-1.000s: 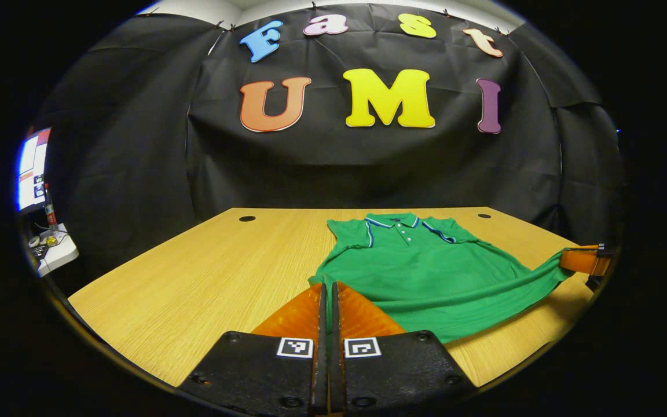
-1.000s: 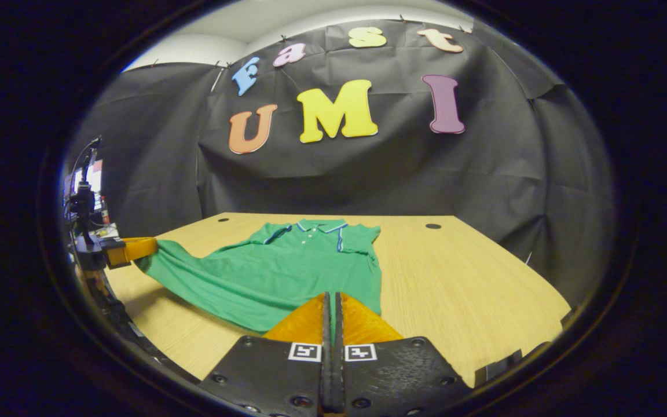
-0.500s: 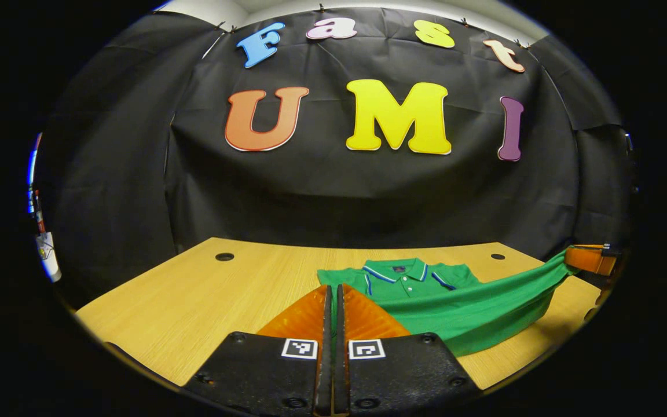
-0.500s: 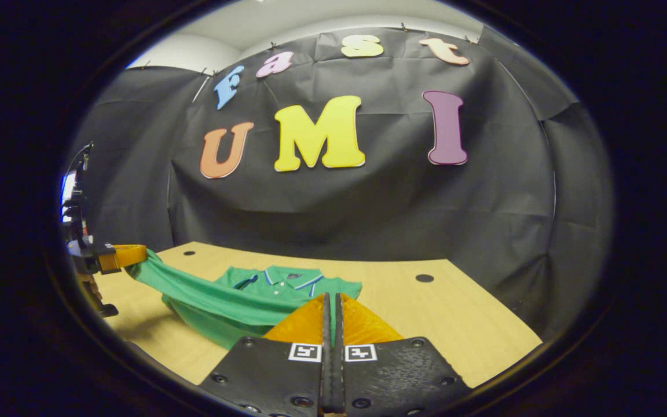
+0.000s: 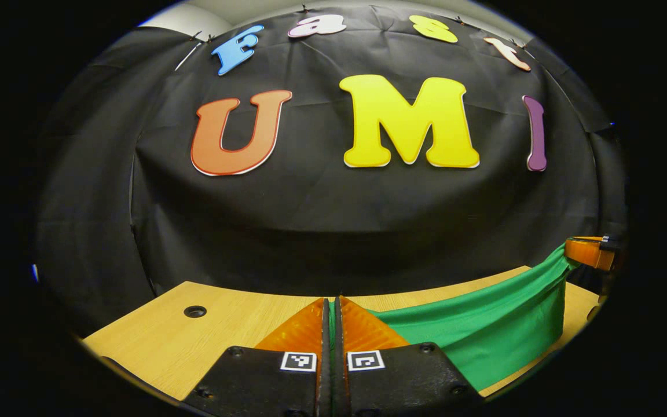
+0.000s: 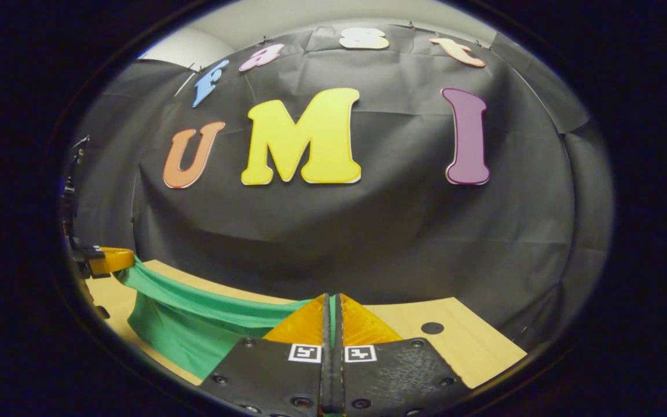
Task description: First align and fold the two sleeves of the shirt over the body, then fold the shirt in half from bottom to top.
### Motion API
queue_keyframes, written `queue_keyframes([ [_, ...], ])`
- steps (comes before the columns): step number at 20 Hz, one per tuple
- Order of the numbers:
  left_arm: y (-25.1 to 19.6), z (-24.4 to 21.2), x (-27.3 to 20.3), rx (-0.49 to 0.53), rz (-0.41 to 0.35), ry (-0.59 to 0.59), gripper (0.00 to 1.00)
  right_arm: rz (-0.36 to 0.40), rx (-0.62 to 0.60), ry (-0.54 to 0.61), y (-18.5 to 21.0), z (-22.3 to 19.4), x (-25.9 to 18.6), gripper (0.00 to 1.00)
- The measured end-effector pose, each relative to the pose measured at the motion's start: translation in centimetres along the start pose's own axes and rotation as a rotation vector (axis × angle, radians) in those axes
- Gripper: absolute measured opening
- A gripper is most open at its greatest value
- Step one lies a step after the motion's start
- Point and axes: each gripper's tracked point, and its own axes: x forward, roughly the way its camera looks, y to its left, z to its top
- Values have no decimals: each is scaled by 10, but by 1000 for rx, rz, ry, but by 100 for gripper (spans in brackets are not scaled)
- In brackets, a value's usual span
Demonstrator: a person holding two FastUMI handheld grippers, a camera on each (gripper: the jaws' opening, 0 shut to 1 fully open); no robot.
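While both tongs [image 5: 331,301] [image 6: 331,296] pinch shirt [image 5: 484,324] hem taut above table [image 5: 241,324], bare wood leftward.

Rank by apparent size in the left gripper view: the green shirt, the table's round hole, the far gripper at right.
1. Green shirt, largest by far.
2. Right gripper, partly cut off at the edge.
3. Round hole in the table, smallest.
Nearness skews all three.

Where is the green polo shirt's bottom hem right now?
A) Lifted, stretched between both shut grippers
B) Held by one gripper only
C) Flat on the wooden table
A: the green polo shirt hangs taut between the left gripper and the right gripper, above the wooden table.
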Motion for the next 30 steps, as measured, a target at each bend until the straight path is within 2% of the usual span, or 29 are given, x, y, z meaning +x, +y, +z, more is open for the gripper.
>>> queue_keyframes([
  [4,3,-18,57,-24,6,38,7,-3,78,37,-2,-16,65,0],
  [8,-1,-45,100,4,-10,77,7,-58,123,95,-11,-60,122,0],
  [12,-6,-62,120,31,-32,88,7,-109,99,168,-14,-102,143,0],
  [14,-3,-68,122,23,-20,91,7,-97,68,169,-10,-106,144,0],
  [15,-2,-70,123,10,-12,90,16,-96,53,163,-11,-109,148,2],
  [18,-6,-77,115,-41,-25,110,79,-99,54,152,-18,-108,139,95],
  [19,-4,-82,114,-45,-16,120,100,-91,51,139,-17,-105,135,92],
  [22,3,-78,97,-25,25,82,100,-70,5,77,-9,-88,112,96],
  [23,6,-72,91,-12,43,54,100,-73,-11,44,-6,-83,100,96],
  [24,6,-66,83,-9,53,28,100,-74,-17,13,-2,-77,88,91],
  [25,5,-64,74,-13,51,7,100,-65,-17,-13,5,-75,77,96],
  [26,1,-65,65,-24,49,-3,100,-50,-21,-27,13,-73,64,96],
  [27,-1,-67,56,-28,52,-7,100,-39,-26,-32,20,-77,52,92],
  [28,-4,-72,45,-22,54,1,100,-25,-37,-23,28,-82,40,96],
  [30,-10,-82,24,13,55,28,100,0,-86,-30,41,-88,11,96],
])
